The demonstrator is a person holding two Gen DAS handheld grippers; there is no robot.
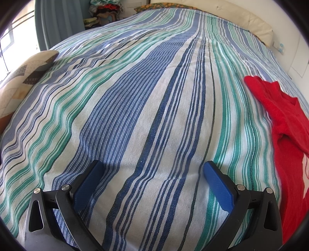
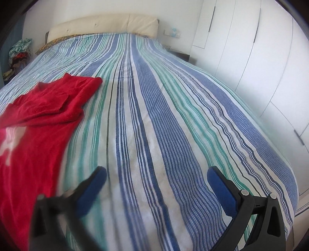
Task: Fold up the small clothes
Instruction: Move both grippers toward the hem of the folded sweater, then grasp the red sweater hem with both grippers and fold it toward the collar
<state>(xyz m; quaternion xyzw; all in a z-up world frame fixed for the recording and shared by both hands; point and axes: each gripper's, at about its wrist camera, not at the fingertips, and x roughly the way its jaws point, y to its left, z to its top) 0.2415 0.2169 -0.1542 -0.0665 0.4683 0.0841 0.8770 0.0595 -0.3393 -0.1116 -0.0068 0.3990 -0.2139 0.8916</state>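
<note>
A small red shirt (image 1: pixel 285 125) with a white print lies on the striped bedspread (image 1: pixel 144 106). In the left wrist view it is at the right edge, right of my left gripper (image 1: pixel 152 168), which is open and empty just above the cover. In the right wrist view the red shirt (image 2: pixel 38 123) lies at the left, with one sleeve folded over near its collar. My right gripper (image 2: pixel 157 172) is open and empty above the bedspread (image 2: pixel 164 115), its left finger next to the shirt's edge.
A patterned cushion (image 1: pixel 23 77) lies at the bed's left side. A cream headboard (image 2: pixel 104 26) stands at the far end. White wardrobe doors (image 2: pixel 260 58) run along the bed's right side. A pile of clothes (image 1: pixel 105 11) sits in the far corner.
</note>
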